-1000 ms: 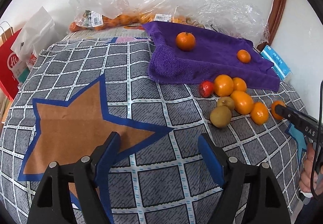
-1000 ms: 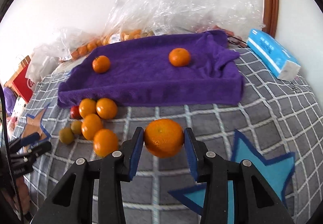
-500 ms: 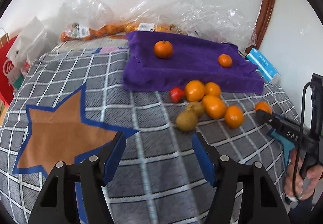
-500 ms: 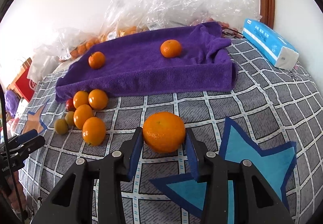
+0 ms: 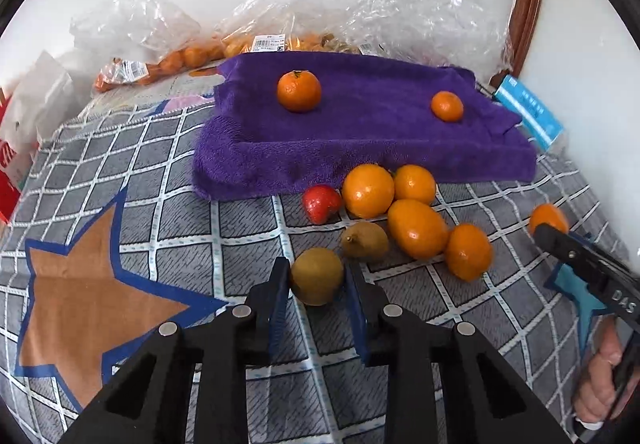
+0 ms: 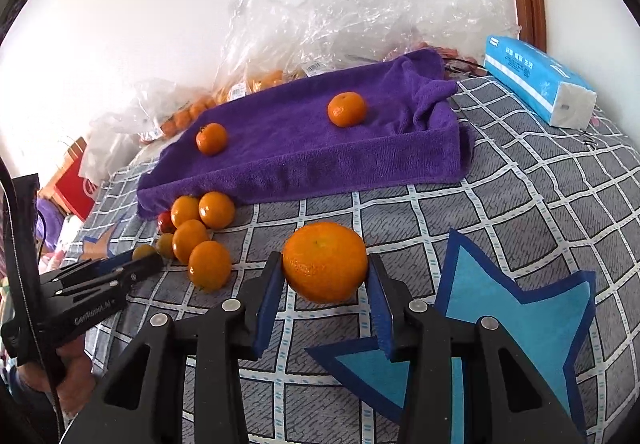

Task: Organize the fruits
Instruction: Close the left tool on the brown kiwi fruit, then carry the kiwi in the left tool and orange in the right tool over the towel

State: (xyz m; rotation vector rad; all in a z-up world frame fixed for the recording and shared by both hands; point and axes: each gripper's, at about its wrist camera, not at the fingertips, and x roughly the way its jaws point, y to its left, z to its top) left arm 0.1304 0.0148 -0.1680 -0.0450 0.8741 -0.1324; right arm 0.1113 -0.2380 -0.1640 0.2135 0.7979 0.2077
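- Step in hand, I judge: picking loose fruit for the purple towel [image 5: 360, 132].
- Left claw [image 5: 316, 284] brackets a brown-green kiwi-like fruit [image 5: 316, 275] at the near edge of the fruit cluster; contact unclear.
- Right claw [image 6: 325, 276] grips a large mandarin [image 6: 325, 262] near the right of the surface [image 6: 520, 212].
- Next: close, lift, carry both to the far towel.

Two mandarins [image 5: 299, 91] sit on one purple towel [image 5: 360, 148]. On the cloth: four loose oranges [image 5: 367, 190], two brownish-green fruits [image 5: 316, 276], one red fruit [image 5: 321, 203], one held orange [image 6: 325, 262].
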